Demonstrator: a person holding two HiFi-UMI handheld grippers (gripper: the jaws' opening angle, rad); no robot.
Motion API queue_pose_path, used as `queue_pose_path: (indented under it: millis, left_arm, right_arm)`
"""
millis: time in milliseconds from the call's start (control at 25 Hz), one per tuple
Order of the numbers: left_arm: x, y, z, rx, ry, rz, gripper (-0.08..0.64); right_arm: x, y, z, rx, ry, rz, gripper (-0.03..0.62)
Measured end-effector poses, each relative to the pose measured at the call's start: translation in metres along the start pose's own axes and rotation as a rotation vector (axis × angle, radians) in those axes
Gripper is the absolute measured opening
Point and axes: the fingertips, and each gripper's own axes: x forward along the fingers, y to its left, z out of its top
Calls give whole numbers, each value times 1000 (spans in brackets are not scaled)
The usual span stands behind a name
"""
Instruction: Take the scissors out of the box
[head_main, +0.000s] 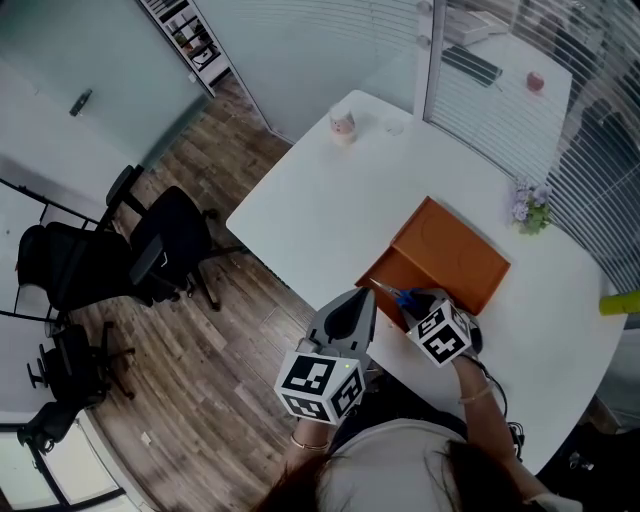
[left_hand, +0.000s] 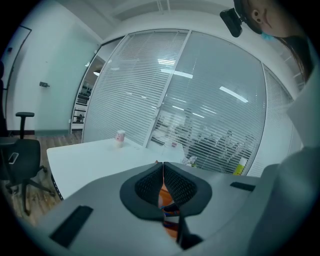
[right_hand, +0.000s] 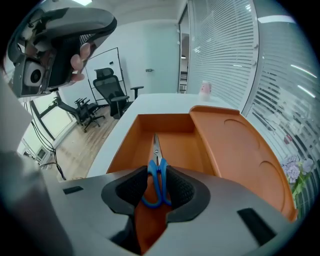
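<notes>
Box sits on the tabletop, at its near edge. Lid lies open on the box's right. Scissors lie in the box, handles at the near end, between the right gripper jaws. Left gripper is just left of the box. Cup is well beyond the box, flowers beyond it to the right.

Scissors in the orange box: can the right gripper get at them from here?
Probably yes. The lid lies open, and the right gripper straddles the scissors, its jaws apart on either side of the blue handles.
</notes>
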Motion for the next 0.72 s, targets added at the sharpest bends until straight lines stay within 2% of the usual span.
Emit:
queue_pose_path:
  millis: [440,720]
  left_arm:
    - [5,1,-4,-7,19,-2,20]
    - [7,-3,-7,-8,23,-8,20]
  right_arm:
    - [11,0,-14,-8,113,21,150]
    - [14,-4,-16,6,113,35,123]
